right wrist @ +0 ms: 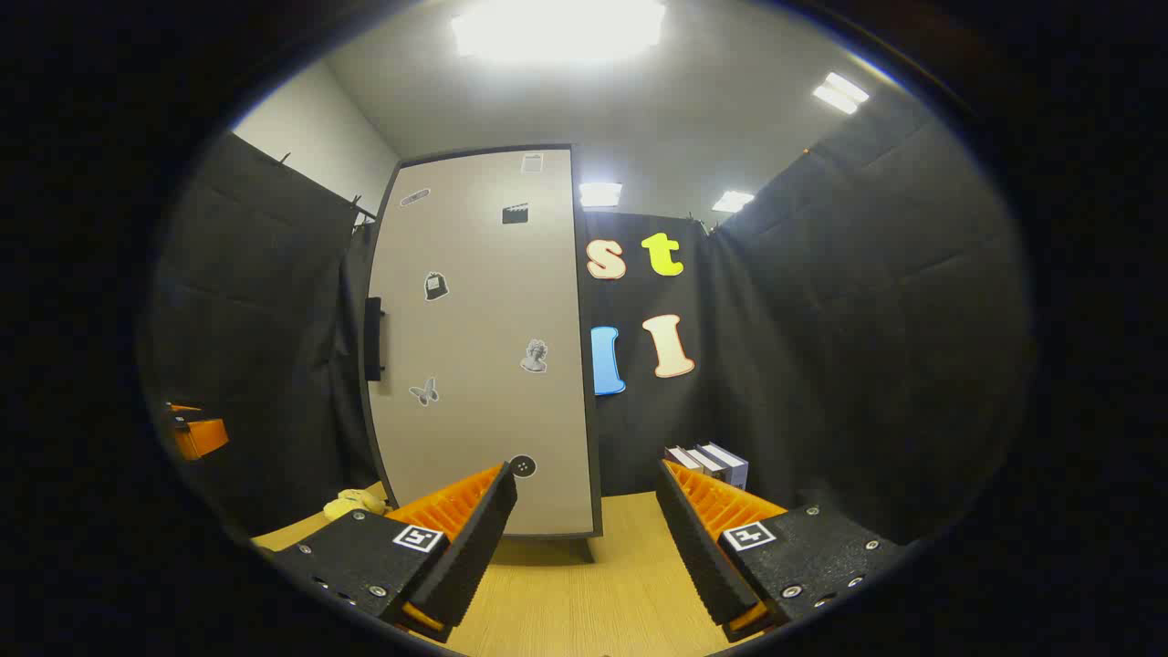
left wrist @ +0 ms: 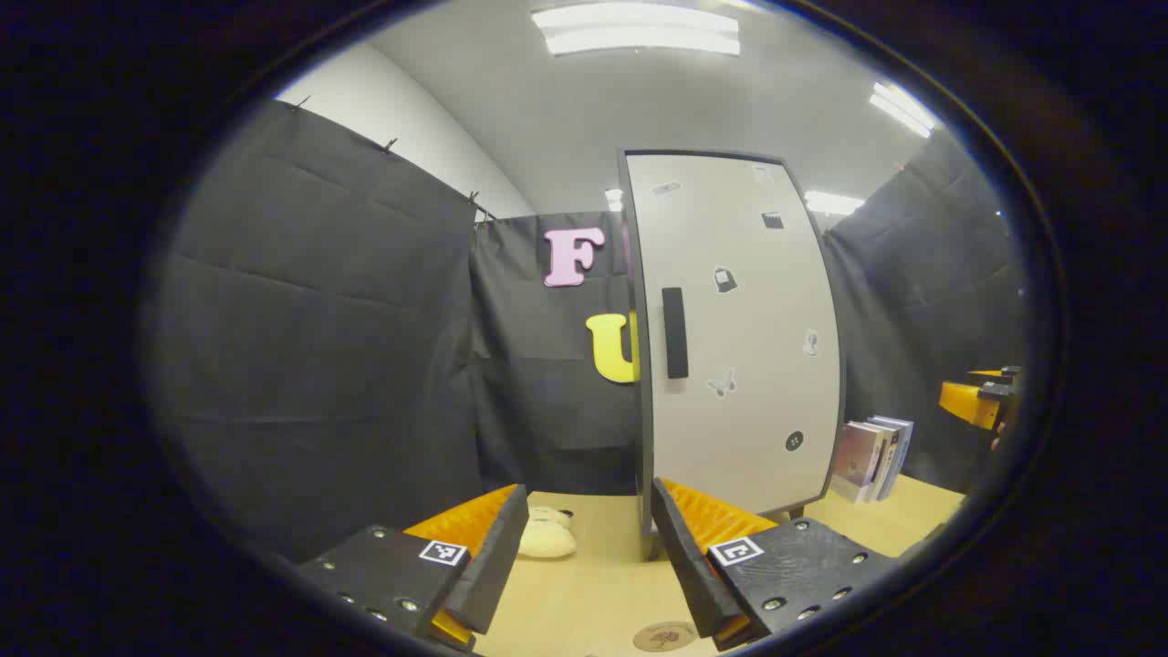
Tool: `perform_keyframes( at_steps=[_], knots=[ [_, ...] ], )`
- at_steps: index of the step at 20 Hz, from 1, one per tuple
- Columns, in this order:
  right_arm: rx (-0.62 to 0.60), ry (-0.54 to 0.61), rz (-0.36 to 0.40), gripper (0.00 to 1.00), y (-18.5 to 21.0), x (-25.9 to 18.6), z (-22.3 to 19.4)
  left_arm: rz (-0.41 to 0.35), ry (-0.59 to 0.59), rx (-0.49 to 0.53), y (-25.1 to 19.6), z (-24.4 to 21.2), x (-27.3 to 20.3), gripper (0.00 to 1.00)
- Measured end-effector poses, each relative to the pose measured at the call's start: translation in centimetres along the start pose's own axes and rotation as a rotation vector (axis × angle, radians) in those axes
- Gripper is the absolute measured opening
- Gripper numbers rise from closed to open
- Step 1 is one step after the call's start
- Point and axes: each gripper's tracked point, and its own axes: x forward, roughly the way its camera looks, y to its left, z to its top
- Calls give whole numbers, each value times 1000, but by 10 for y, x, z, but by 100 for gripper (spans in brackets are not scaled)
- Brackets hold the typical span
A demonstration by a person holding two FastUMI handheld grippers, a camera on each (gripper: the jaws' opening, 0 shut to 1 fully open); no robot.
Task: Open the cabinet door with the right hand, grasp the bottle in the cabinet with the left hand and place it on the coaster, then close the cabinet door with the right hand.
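Left gripper view: left hand-held gripper [left wrist: 589, 557] sits nearest, jaws spread wide with nothing between them, level above the tabletop [left wrist: 593, 593]. Coaster [left wrist: 664, 635] lies on the tabletop just below and between the fingers, near edge. Beyond, a pale soft toy [left wrist: 546, 537] lies left of the cabinet door [left wrist: 739, 338], which stands shut; its dark vertical handle [left wrist: 674, 332] is on the door's left edge. Books [left wrist: 874, 458] stand to the right of the cabinet; the other gripper shows at far right, well apart from the door. Bottle is not visible, presumably behind the shut door, so its weight and surface cannot be judged. Right gripper view: right hand-held gripper [right wrist: 586, 538] likewise gaping and empty, held low and level, pointed at the door's lower right part, not at the handle [right wrist: 373, 338], which lies far left and up. Judgement: task at its first step. Handle looks stiff, narrow and smooth; take it across its middle, jaws pinching from both sides, then pull along the hinge arc. Right hand needs to shift left and rise first.
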Motion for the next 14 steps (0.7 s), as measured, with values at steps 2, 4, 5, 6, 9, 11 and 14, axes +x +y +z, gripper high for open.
perform_keyframes(
  at_steps=[2, 4, 5, 6, 9, 11, 14],
  knots=[
    [-4, 1, 1, 95, 0, -1, 0, 1, -4, -2, -2, 1, -1, 84],
    [-3, 3, 4, 95, 1, 2, -1, 5, -11, 1, -1, 3, 0, 81],
    [-2, 5, 5, 95, 1, 1, -1, 7, -13, 7, -2, 3, -1, 81],
    [-1, 5, 6, 95, 1, 0, -1, 9, -14, 11, -1, 4, 0, 81],
    [-1, 5, 10, 95, 1, 1, -1, 5, -14, 5, -4, 3, -2, 84],
    [2, 3, 13, 95, 2, 0, -1, 6, -12, -2, -4, 2, -3, 80],
    [2, 4, 13, 95, 2, 2, 0, 9, -11, -8, -2, 3, -3, 81]
  ],
)
